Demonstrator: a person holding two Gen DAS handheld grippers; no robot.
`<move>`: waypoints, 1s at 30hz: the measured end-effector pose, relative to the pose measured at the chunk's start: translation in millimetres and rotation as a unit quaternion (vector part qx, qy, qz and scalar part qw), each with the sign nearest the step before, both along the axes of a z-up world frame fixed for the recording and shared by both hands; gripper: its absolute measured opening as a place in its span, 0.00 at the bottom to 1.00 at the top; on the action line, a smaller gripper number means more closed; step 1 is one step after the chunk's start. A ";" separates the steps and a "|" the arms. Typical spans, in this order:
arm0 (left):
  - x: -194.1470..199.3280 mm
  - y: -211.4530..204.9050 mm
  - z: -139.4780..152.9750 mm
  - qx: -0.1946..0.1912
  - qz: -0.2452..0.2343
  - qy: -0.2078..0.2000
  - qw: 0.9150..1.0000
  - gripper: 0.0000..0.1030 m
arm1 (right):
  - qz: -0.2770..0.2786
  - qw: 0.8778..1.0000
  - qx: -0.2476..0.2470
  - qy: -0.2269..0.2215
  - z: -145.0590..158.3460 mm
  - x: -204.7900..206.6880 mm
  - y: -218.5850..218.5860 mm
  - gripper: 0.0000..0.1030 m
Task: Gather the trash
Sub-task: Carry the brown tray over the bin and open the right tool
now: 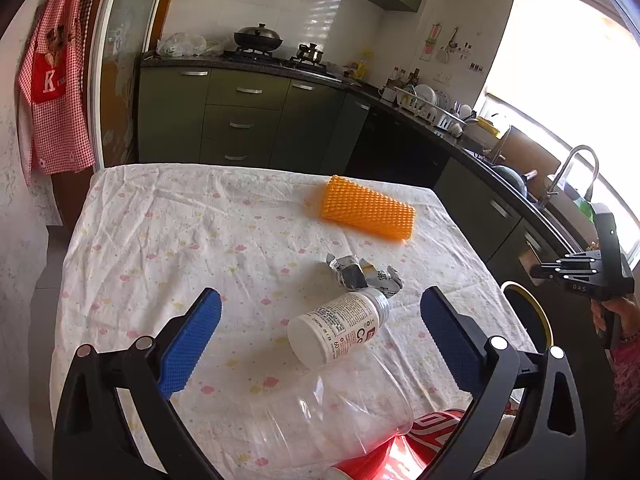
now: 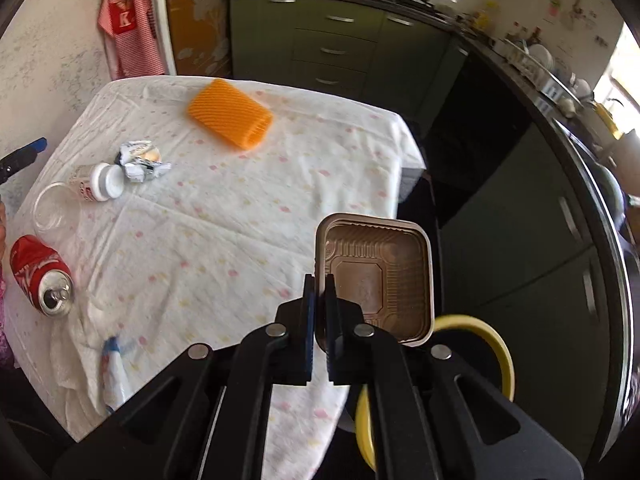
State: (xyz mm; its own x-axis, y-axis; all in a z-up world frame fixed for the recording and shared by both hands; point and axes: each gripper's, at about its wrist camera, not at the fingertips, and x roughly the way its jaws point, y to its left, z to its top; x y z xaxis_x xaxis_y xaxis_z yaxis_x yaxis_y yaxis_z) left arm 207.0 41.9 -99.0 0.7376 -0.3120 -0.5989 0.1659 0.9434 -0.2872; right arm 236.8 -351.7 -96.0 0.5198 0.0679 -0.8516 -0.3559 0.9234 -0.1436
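Wrinkled matt cloth (image 2: 224,216) over worktop; glossy brown ribbed plastic tray (image 2: 380,272); shiny red metal can (image 2: 38,276); clear plastic jar (image 1: 332,412); knobbly orange foam sleeve (image 1: 368,208).

Daylit kitchen, strong fisheye curvature, window glare at the right

The window (image 1: 580,80) is blown out to white in the left wrist view, and sheen is thrown onto the wall tiles (image 1: 304,12). Straight edges are bent and corners vignetted black. The worktop (image 2: 224,216) is evenly lit; slight motion blur is seen toward the right wrist view's edges.
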 end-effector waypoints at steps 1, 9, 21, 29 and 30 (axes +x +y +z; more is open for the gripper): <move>-0.6 -0.7 0.7 0.001 -0.002 -0.002 1.000 0.95 | -0.018 1.000 -0.007 0.003 -2.8 -4.5 -13.5 0.04; -14.0 -11.8 14.2 0.025 0.000 -0.021 0.999 0.95 | -0.130 0.991 -0.022 0.037 -48.0 -16.6 -103.7 0.04; -43.4 -31.3 30.8 0.041 -0.026 -0.031 0.998 0.95 | -0.192 0.979 0.003 0.062 -82.3 -18.8 -149.7 0.27; -65.6 -51.3 37.3 0.063 -0.090 -0.028 0.994 0.95 | -0.186 0.981 0.040 0.046 -75.7 -46.3 -145.2 0.27; -69.2 -53.7 37.9 0.068 -0.100 -0.027 0.992 0.95 | -0.183 0.981 0.044 0.045 -75.7 -49.4 -144.7 0.27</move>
